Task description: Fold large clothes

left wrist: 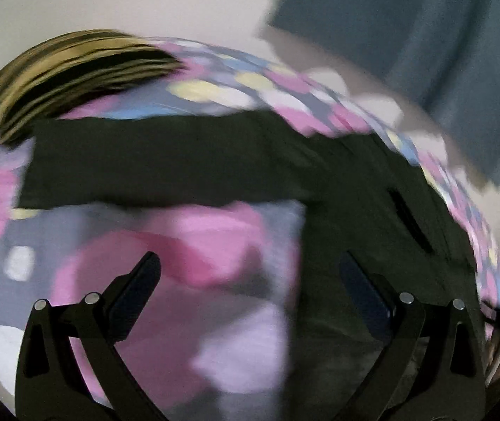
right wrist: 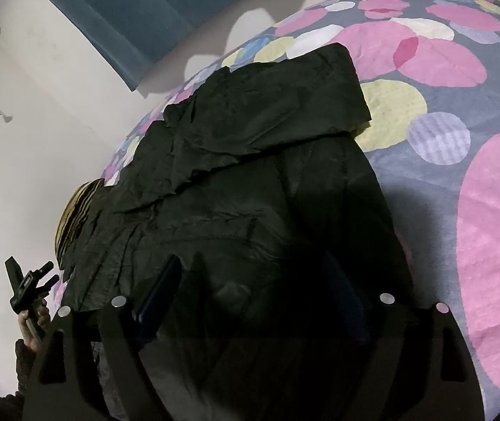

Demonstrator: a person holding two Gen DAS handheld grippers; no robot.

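Note:
A large black jacket lies spread on a bed with a spotted bedspread. In the blurred left wrist view one sleeve runs across to the left, and my left gripper hovers open above the jacket's edge and the bedspread, holding nothing. In the right wrist view the jacket has a sleeve folded over its body. My right gripper stands open just above the jacket's dark lower part, and its pads do not press on the cloth. The left gripper, held by a hand, shows at the left edge.
A yellow-and-black striped cloth lies at the far end of the bed, beside the jacket. A blue curtain hangs on the pale wall behind. The bedspread lies bare to the right of the jacket.

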